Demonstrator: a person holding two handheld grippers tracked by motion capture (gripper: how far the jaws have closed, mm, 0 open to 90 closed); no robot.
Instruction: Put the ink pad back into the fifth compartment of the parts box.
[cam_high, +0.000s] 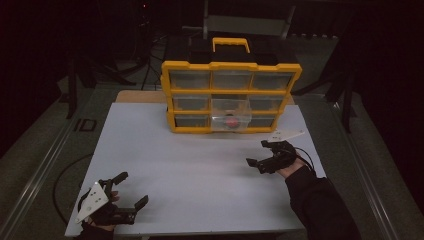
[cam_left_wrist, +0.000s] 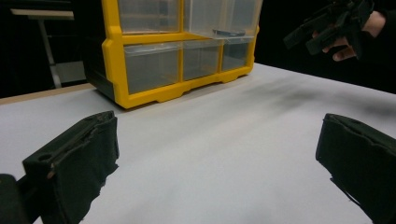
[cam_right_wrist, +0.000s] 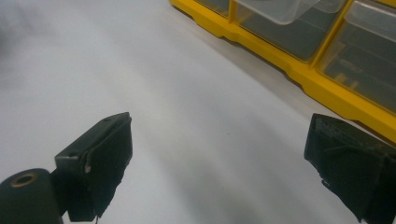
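Yellow organiser (cam_high: 231, 95) — upright at the far side of the white table (cam_high: 200, 175), nine clear drawers in three rows. Middle drawer (cam_high: 230, 114) of the centre row pulled out toward the person; a small red item (cam_high: 231, 122) lies inside, too blurred to identify.

Right gripper (cam_high: 262, 154) — held just above the table near the organiser's lower right corner, jaws spread wide, nothing between them. In its own view the jaws frame bare tabletop, with the yellow frame close ahead.

Left gripper (cam_high: 131, 189) — near the table's front left corner, well apart from the organiser, jaws wide apart and empty.
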